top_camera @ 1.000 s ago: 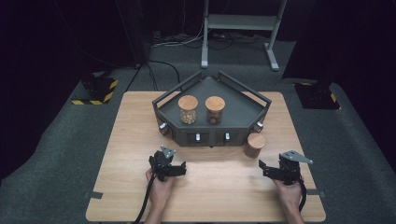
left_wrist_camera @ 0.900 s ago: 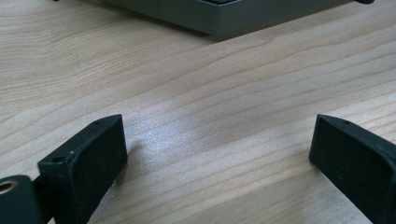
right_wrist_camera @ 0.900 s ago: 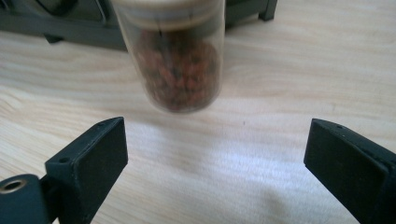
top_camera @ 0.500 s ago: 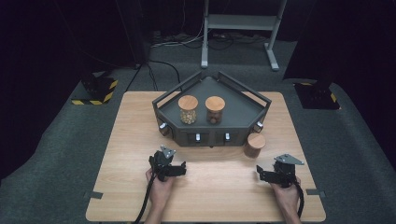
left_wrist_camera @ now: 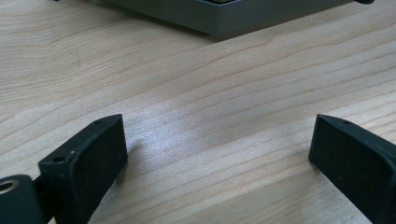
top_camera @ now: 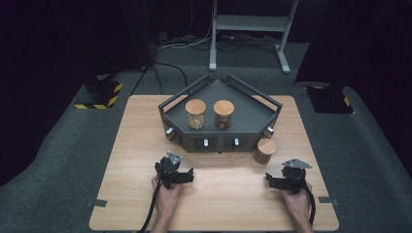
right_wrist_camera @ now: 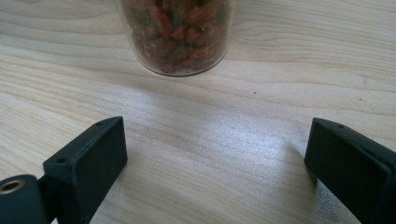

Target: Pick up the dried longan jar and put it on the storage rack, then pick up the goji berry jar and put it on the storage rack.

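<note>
A dark grey angular tray [top_camera: 262, 114] stands at the table's far middle. It holds two glass jars with wooden lids: one of pale contents [top_camera: 196, 114], one of dark contents [top_camera: 223, 114]. A third lidded jar [top_camera: 265, 150] stands on the table by the tray's front right corner. Its lower part, full of reddish-brown dried berries [right_wrist_camera: 177, 32], lies straight ahead of my right gripper [right_wrist_camera: 217, 154], a short way off. The right gripper [top_camera: 287, 178] is open and holds nothing. My left gripper [top_camera: 173, 171] is also open over bare wood [left_wrist_camera: 219, 154], facing the tray's front edge [left_wrist_camera: 224, 14].
The wooden table [top_camera: 141, 145] has free room left of the tray and along its near edge between the hands. Small knobs [top_camera: 205, 142] line the tray's front. Dark carpet, cables and a metal stand's base [top_camera: 248, 22] lie beyond the table.
My right gripper has shifted a little to the left, closer in line with the jar on the table. The left gripper has stayed put.
</note>
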A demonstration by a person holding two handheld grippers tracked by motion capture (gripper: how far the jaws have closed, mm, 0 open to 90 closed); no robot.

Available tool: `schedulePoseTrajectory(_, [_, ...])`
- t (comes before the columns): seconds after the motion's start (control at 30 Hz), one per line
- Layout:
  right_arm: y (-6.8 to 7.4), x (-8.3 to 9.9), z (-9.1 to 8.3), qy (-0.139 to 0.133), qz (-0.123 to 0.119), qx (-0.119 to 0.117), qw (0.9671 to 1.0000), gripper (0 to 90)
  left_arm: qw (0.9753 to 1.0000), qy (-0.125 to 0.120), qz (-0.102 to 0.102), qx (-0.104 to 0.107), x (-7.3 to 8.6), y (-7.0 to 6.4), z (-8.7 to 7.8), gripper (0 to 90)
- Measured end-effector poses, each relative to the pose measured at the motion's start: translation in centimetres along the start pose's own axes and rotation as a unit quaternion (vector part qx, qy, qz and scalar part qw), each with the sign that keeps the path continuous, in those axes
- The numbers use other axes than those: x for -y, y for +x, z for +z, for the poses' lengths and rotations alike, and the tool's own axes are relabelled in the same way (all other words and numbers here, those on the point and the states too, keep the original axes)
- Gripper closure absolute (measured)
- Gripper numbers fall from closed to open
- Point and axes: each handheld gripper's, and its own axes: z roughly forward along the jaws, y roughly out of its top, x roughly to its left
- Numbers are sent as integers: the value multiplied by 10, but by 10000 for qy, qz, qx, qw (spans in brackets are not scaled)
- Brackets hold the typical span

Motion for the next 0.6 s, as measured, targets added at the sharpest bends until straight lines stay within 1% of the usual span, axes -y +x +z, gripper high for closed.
schedulePoseTrajectory(0.47, [1, 0, 0, 5, 21, 15, 10000, 50, 10000, 1, -2, 3, 0, 0, 0, 43])
schedulePoseTrajectory(0.6, [0, -2, 0, 52, -18, -41, 10000, 25, 10000, 3, -5, 4, 0, 0, 0, 43])
